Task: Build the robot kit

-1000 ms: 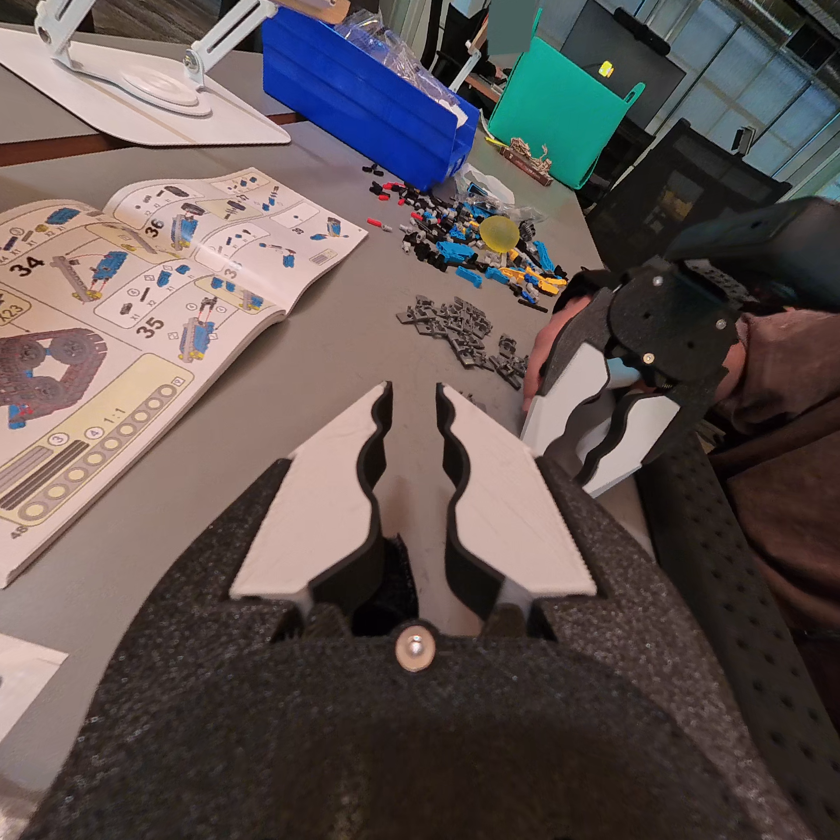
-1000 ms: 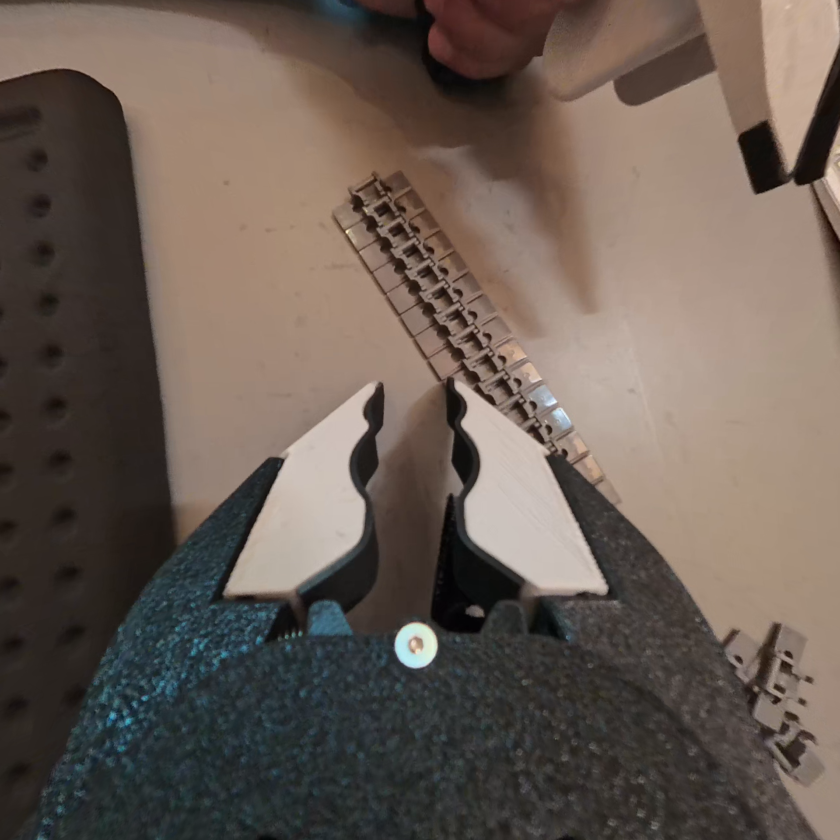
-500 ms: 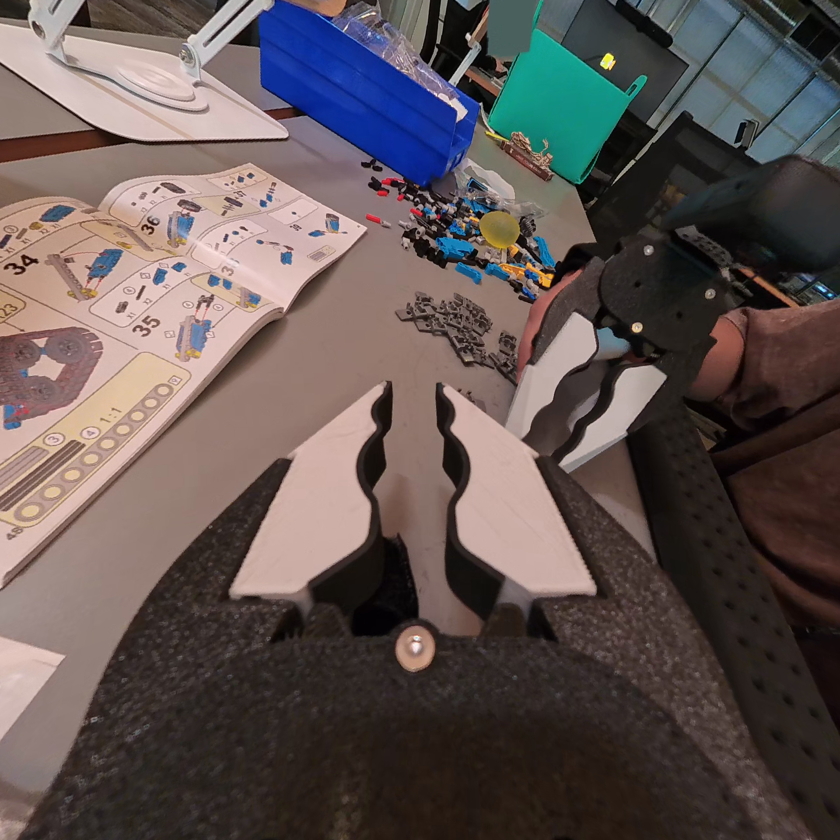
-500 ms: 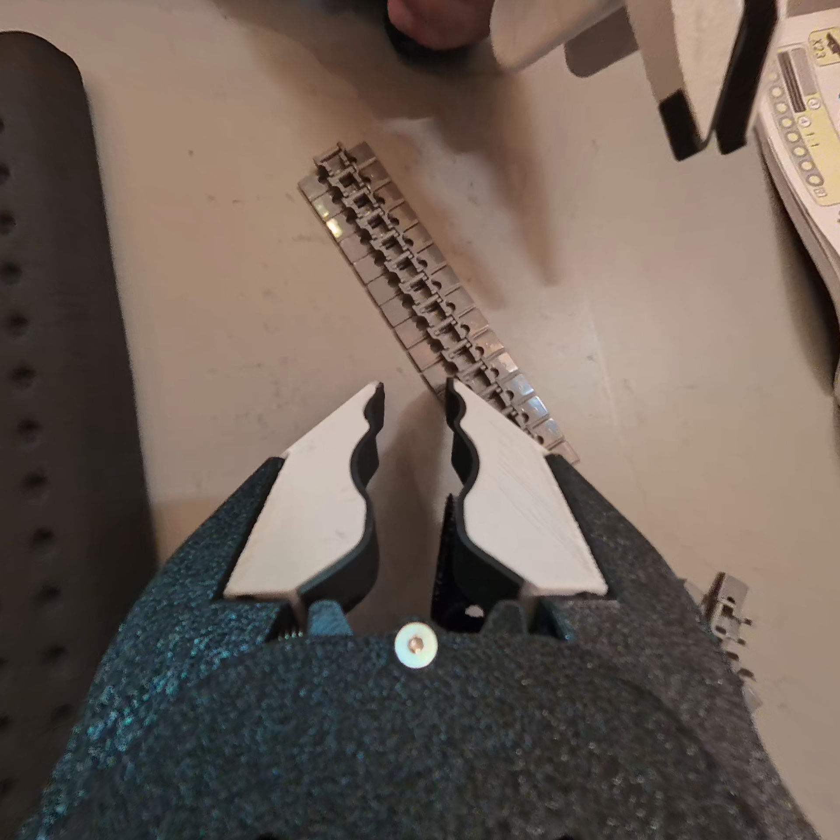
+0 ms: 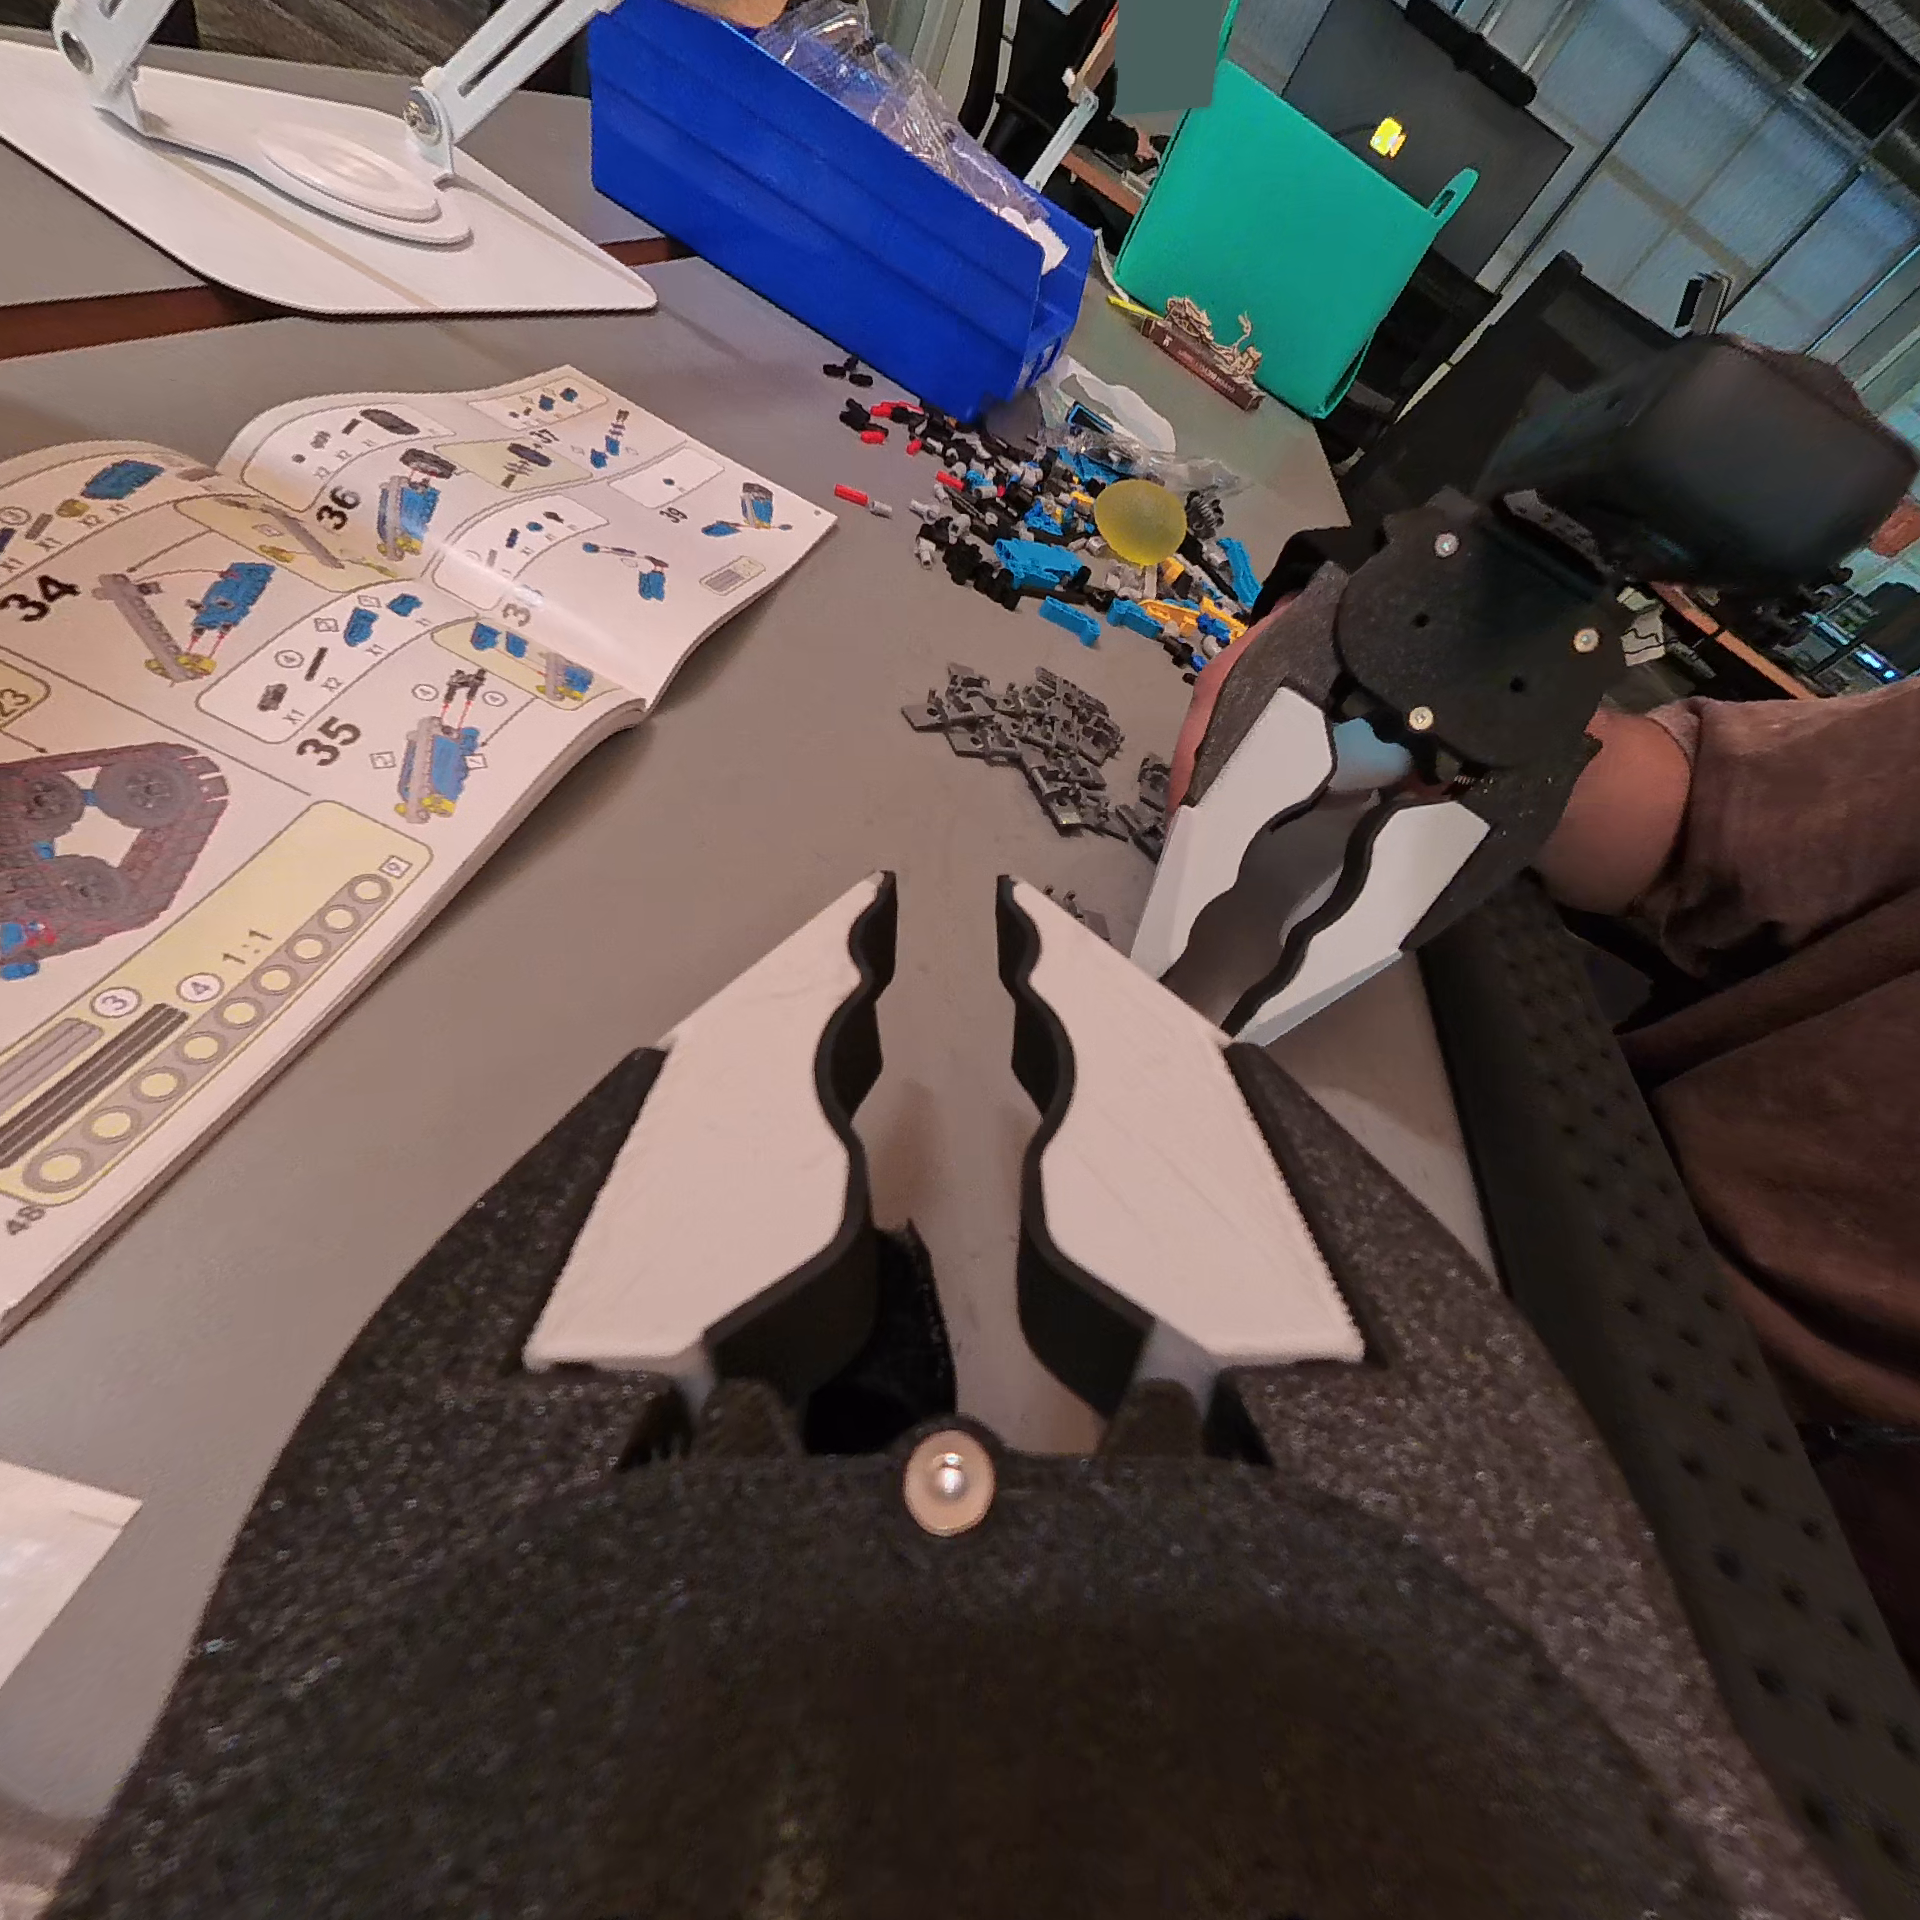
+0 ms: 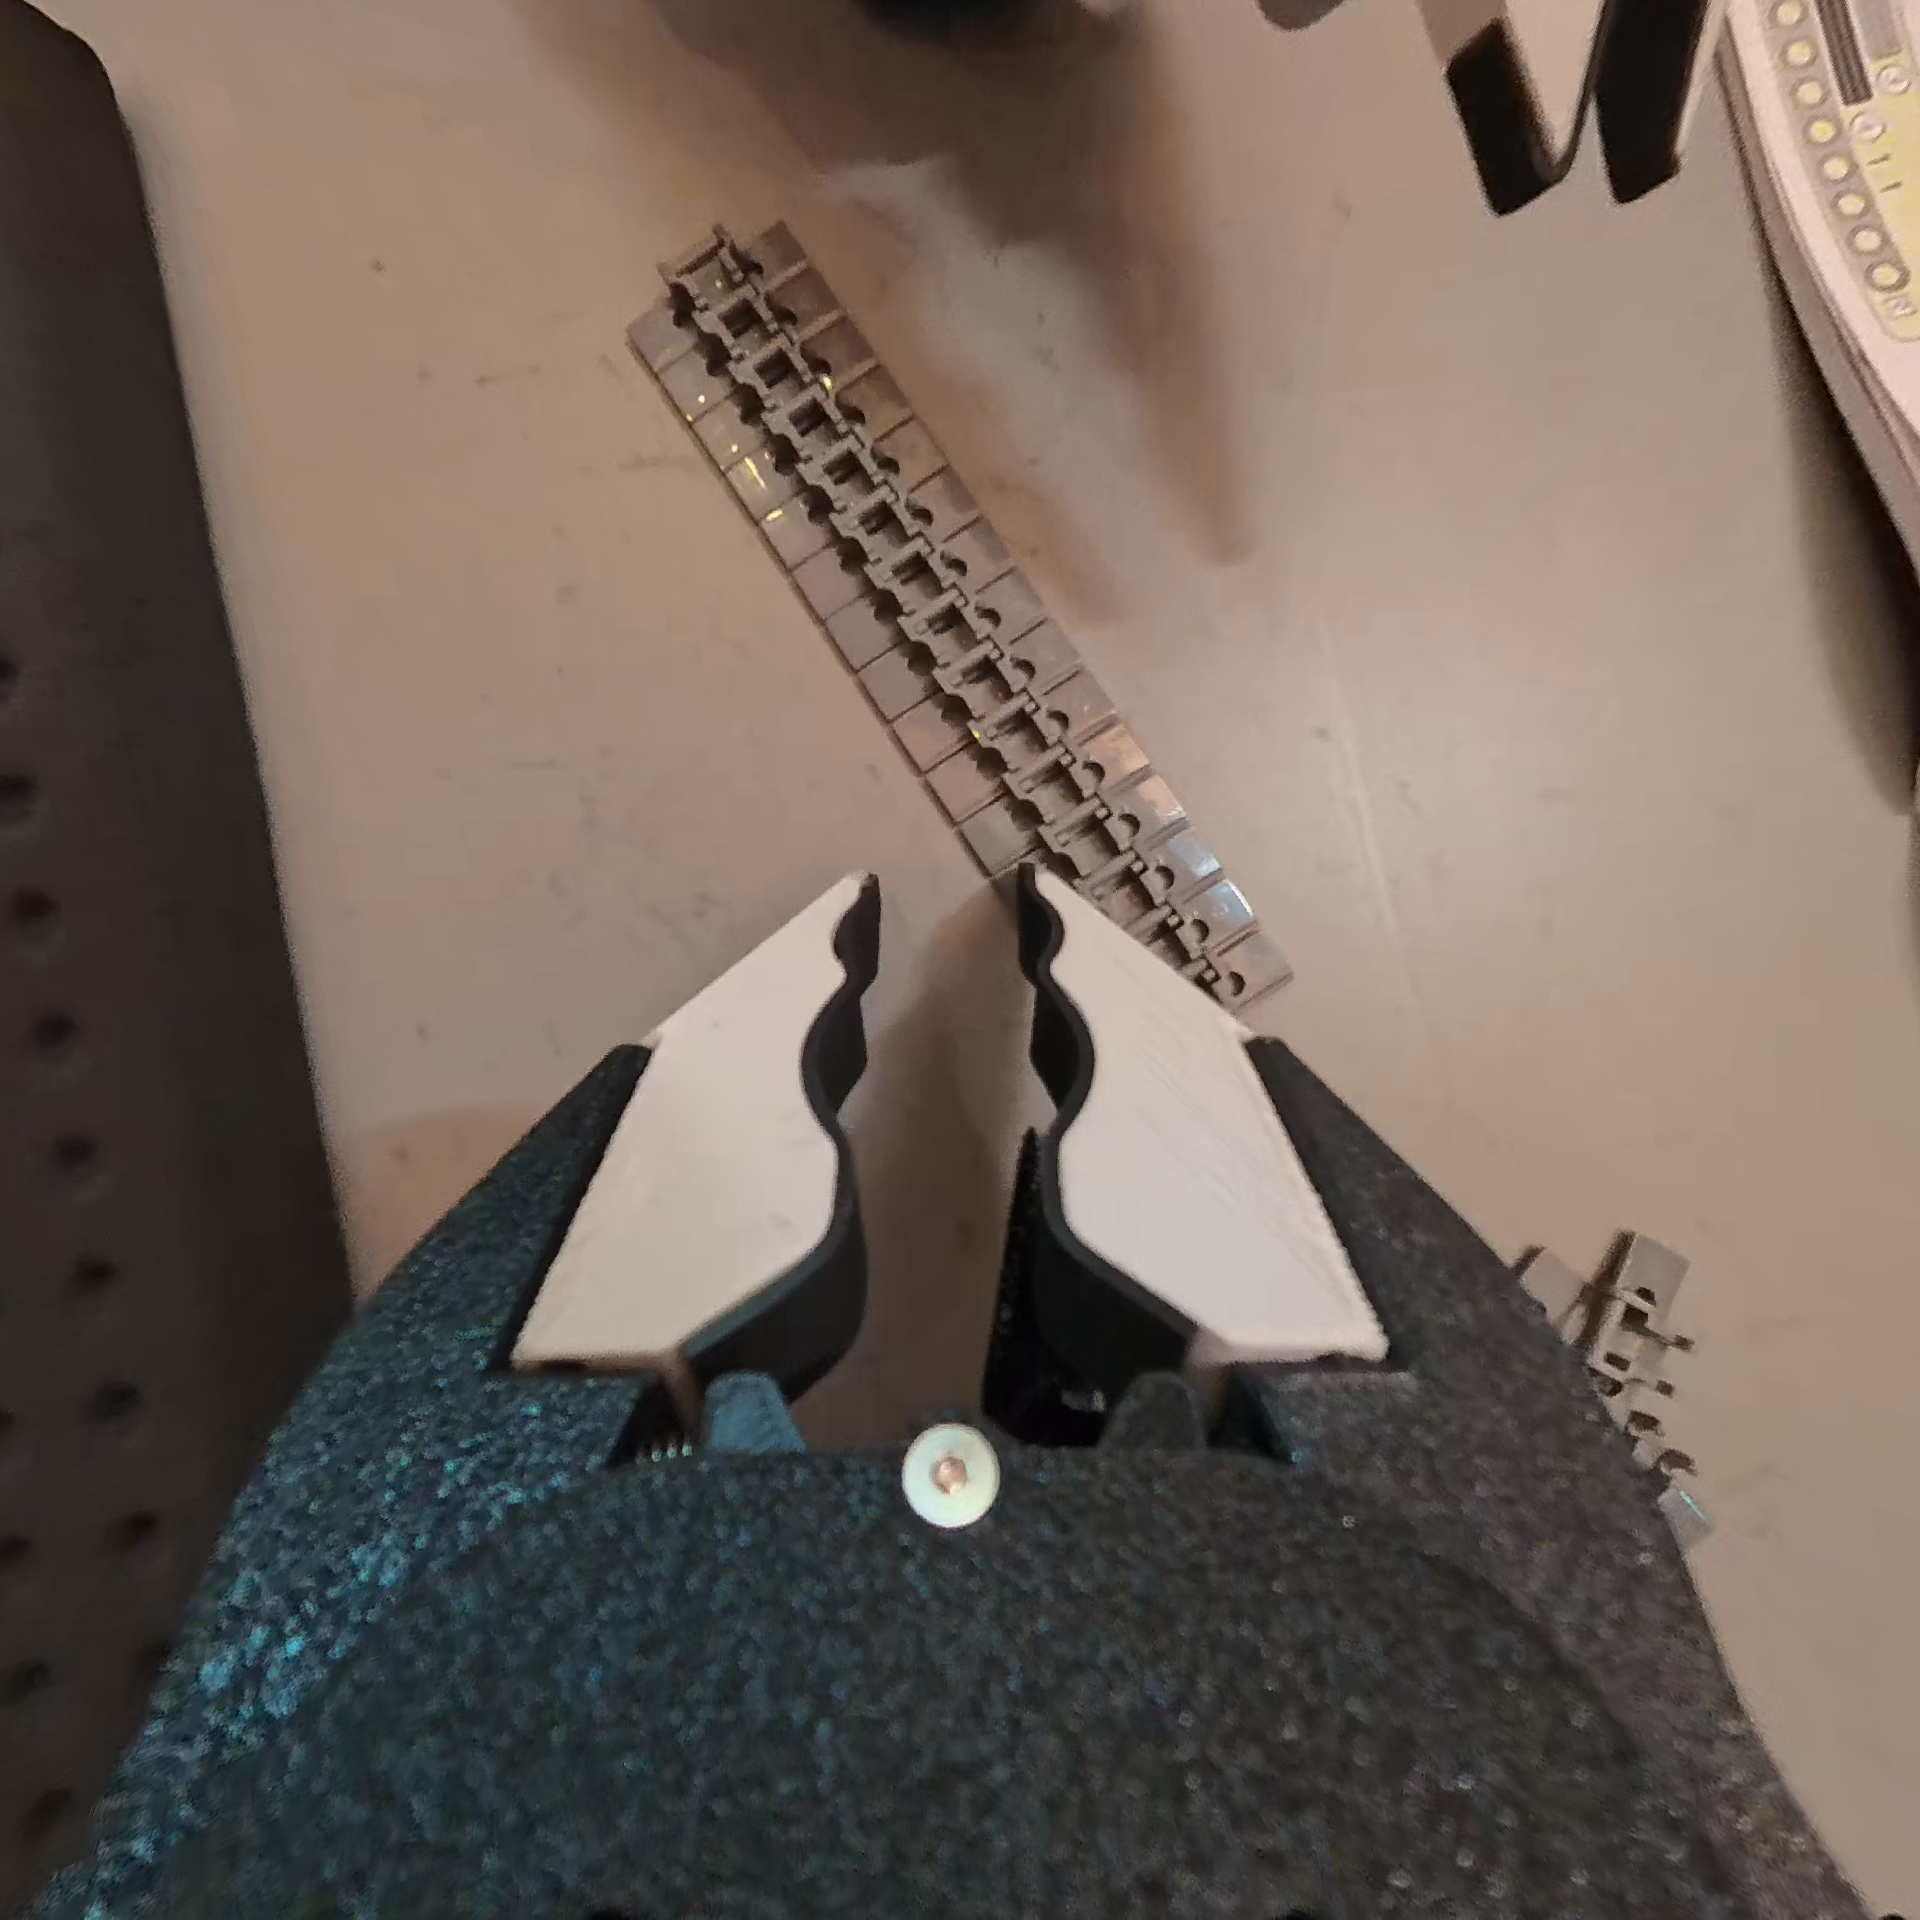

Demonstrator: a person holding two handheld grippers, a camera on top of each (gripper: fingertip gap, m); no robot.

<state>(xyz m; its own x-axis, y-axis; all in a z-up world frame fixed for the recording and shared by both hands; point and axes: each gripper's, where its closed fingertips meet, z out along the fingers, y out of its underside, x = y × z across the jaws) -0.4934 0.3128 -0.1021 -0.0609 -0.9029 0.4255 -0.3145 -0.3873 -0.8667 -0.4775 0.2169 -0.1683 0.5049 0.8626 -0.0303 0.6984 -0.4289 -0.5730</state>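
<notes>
- The grey table (image 5: 727, 831) stretches wide, with bare surface ahead of the left gripper (image 5: 945, 883); its right edge runs along a dark perforated chair back (image 5: 1621, 1351), which hems in that side.
- The open instruction booklet (image 5: 343, 707) fills the left half of the table, its near corner reaching toward the left gripper.
- A white stand base (image 5: 312, 197) lies flat at the far left, well apart from everything near.
- The blue bin (image 5: 821, 229) sits far centre, holding crumpled clear plastic bags (image 5: 883, 83); a green folder-like panel (image 5: 1278, 229) stands to its right.
- In front of the bin, a loose scatter of blue, black and yellow small parts (image 5: 1070, 561) spreads out, with a yellow translucent ball (image 5: 1140, 520) among them.
- Nearer, a heap of grey track links (image 5: 1039, 738) lies just left of the right gripper (image 5: 1236, 987).
- Left gripper: jaws apart, nothing between them, hovering over bare table.
- Right gripper (image 6: 945, 894), in its own view: jaws parted and empty, pointing down at the table; a hand (image 5: 1216, 686) is behind it.
- The assembled grey track strip (image 6: 956, 613) lies diagonally on the table, its near end just beside the right gripper's right fingertip (image 6: 1029, 883); whether they touch, I cannot tell.
- A few more grey links (image 6: 1621, 1361) sit at the right of the right gripper's body.
</notes>
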